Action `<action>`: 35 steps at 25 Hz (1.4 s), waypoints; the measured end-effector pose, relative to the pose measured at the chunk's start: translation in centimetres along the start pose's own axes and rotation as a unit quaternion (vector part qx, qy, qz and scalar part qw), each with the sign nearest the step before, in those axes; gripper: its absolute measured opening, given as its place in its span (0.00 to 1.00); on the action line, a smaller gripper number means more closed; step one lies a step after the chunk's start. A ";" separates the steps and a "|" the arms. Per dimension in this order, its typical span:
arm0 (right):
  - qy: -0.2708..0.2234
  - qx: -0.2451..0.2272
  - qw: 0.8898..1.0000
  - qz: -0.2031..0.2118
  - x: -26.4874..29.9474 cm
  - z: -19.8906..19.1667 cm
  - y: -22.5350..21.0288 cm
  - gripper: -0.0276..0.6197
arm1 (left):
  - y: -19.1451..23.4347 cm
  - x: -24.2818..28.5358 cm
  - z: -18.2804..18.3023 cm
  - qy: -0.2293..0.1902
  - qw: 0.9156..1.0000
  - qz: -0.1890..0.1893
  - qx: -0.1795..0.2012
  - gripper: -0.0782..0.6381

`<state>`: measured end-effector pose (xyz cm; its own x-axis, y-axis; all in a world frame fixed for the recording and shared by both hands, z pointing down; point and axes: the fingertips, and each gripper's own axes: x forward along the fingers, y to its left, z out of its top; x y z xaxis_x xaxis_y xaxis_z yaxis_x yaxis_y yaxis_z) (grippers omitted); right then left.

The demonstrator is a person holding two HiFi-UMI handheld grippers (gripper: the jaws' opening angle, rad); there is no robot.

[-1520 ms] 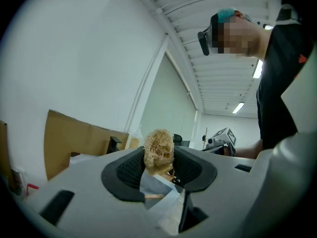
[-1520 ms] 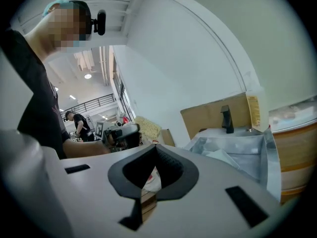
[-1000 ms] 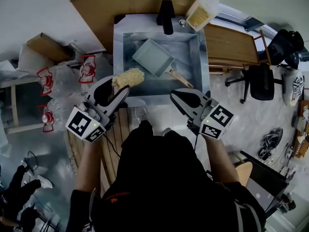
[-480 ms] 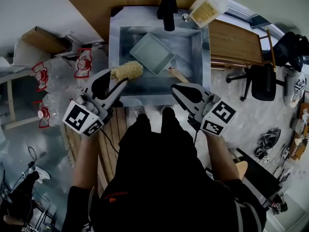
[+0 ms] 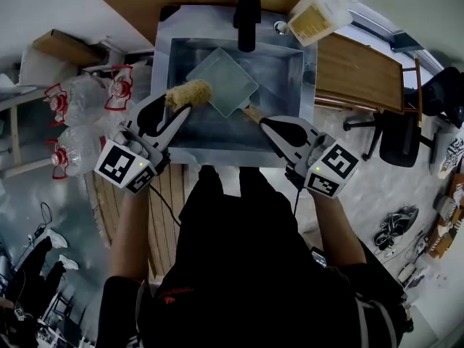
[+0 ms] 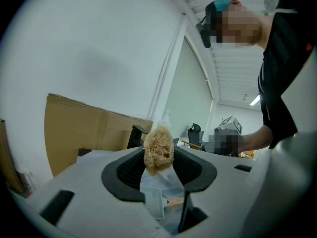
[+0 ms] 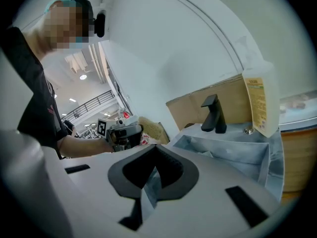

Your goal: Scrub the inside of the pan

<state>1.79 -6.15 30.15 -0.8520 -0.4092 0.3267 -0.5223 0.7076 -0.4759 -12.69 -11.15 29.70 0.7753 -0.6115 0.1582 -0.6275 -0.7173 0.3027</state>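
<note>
A pale green square pan (image 5: 221, 82) lies tilted in the steel sink (image 5: 162, 85), its wooden handle (image 5: 251, 113) pointing toward the near right. My left gripper (image 5: 181, 107) is shut on a tan fibrous scrubber (image 5: 190, 93), which hangs over the sink's left side next to the pan's near-left edge. In the left gripper view the scrubber (image 6: 158, 150) sits pinched between the black pads (image 6: 130, 168), with the pan below. My right gripper (image 5: 267, 125) hovers at the sink's near right edge, just short of the handle's end. Its jaws (image 7: 156, 150) meet, with nothing seen between them.
A black faucet (image 5: 246, 9) stands at the sink's back, with a soap bottle (image 5: 313, 17) to its right. Water bottles (image 5: 80, 100) lie left of the sink. A wooden desk (image 5: 355, 67) and an office chair (image 5: 399, 133) are at the right.
Both grippers have moved forward toward the sink. The scrubber now hangs over the sink beside the pan, and the right gripper has come close to the pan's handle.
</note>
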 end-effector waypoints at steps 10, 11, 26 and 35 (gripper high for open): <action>0.012 0.017 1.000 0.014 1.7 0.1 -6.1 0.05 | 3.7 6.2 -2.6 0.041 0.999 0.023 0.000 0.36; 0.012 0.021 1.000 0.013 1.9 0.0 -6.6 0.05 | 4.1 6.7 -3.0 0.047 0.999 0.023 0.000 0.36; 0.029 0.064 0.997 -0.007 3.6 -2.8 -11.0 0.05 | 9.4 13.5 -11.2 0.127 0.991 0.032 -0.008 0.36; 0.041 0.082 0.996 -0.013 3.3 -4.7 -12.8 0.05 | 11.3 16.2 -16.6 0.185 0.982 0.039 0.014 0.36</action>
<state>5.82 -13.87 41.16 -0.8362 -0.3721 0.4028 -0.5481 0.5914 -0.5915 -6.01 -23.61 51.25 0.6944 -0.5051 0.5125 -0.6836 -0.6854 0.2508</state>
